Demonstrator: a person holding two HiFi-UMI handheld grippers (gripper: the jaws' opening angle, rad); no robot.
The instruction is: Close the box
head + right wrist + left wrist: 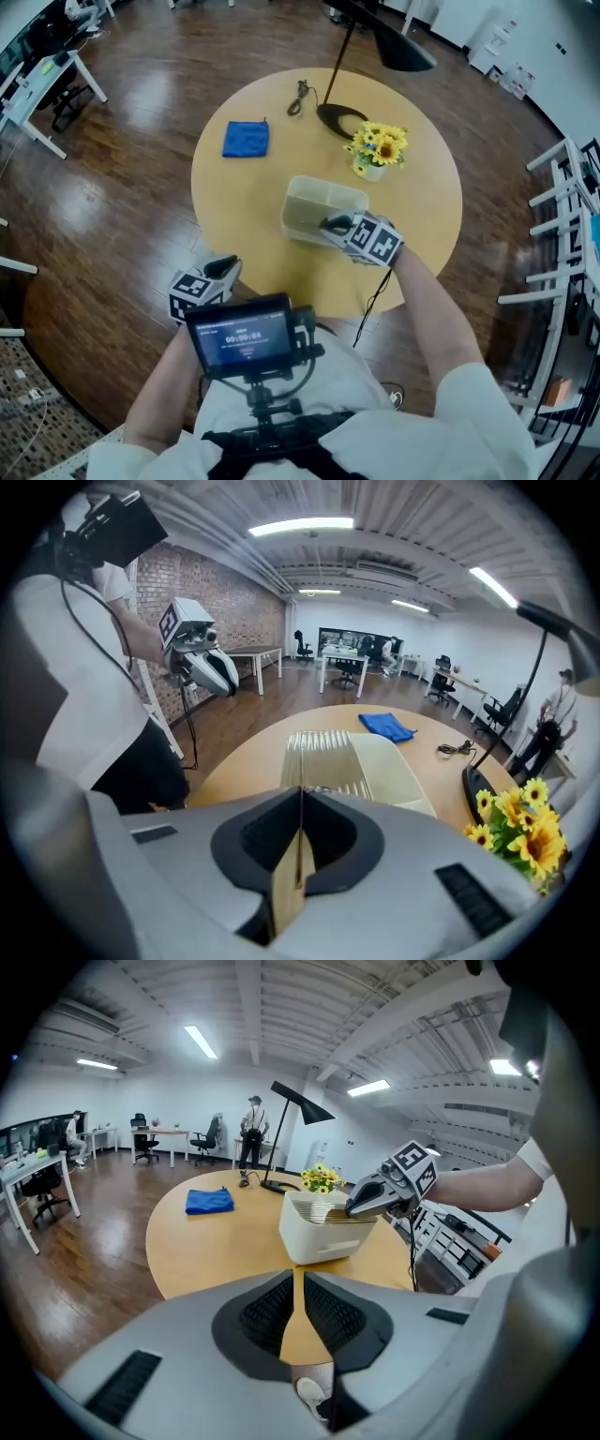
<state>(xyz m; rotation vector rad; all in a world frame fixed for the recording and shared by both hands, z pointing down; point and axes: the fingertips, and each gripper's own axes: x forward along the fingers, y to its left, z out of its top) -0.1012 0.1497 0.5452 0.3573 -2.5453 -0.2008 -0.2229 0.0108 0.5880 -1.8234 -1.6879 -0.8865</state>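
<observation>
A cream box [314, 202] stands in the middle of the round wooden table [234, 197]. A ribbed translucent lid [323, 752] lies tilted over its top, also visible in the left gripper view as the lid [323, 1213] on the box [319, 1241]. My right gripper [330, 223] reaches over the box's near right side, its jaws shut on the lid's edge [300, 794]. My left gripper [228, 265] hangs off the table's near left edge, apart from the box. Its jaws [299, 1279] stand a narrow slit apart with nothing between them.
A blue cloth [246, 139] lies at the far left of the table. A small pot of yellow flowers [380, 148] stands just behind the box, next to a black lamp base [339, 120] and a cable [298, 98]. White racks [562, 234] stand to the right.
</observation>
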